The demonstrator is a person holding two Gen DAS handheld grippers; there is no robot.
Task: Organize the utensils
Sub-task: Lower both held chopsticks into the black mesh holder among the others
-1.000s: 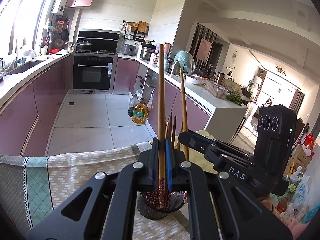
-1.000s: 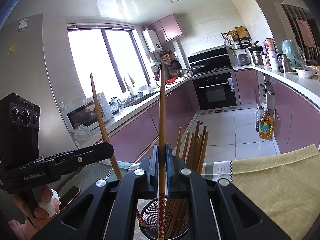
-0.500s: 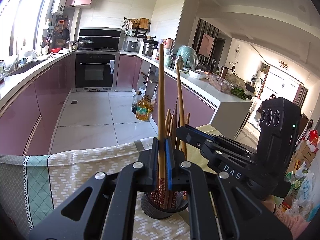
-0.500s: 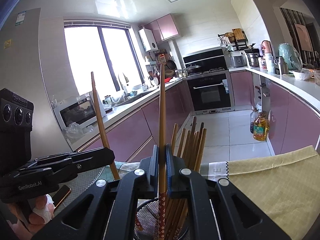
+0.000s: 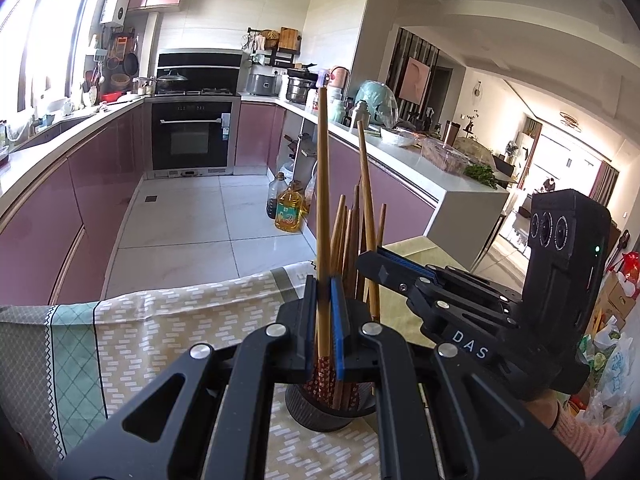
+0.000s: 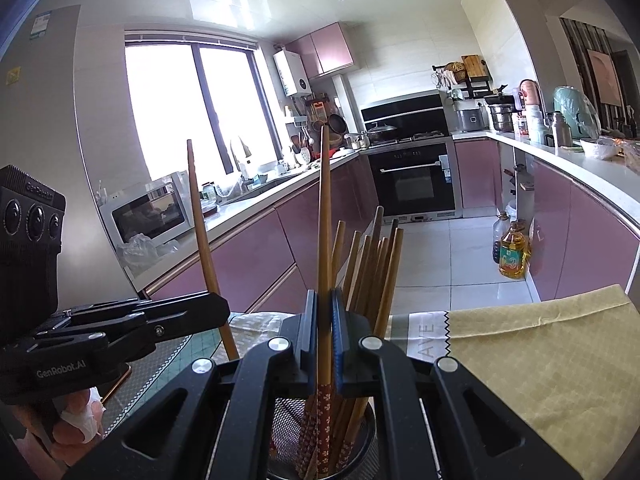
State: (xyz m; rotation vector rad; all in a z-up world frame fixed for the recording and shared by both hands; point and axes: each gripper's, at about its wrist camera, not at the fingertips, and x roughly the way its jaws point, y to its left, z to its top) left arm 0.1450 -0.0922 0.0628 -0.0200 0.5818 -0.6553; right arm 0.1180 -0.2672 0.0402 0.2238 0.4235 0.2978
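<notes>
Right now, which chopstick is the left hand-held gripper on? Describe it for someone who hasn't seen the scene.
On the patterned tablecloth stands a dark mesh holder full of chopsticks. The left hand-held gripper is clamped on one chopstick. That one stands upright and reaches highest, well above the resting bundle; the right hand-held gripper holds a shorter-looking, tilted one.

Looking at a home kitchen, lived in. Running along both walls: mauve cabinets under pale counters. Sitting at the far end: black built-in oven with a hob and lidded pan above it. Hanging by the window: pans and utensils, with a white water heater mounted higher. Standing on the counters: microwave, rice cooker, steel pot, bowl. Resting on the tiled floor: bottles of cooking oil. Opening at right onto a bright living room.
</notes>
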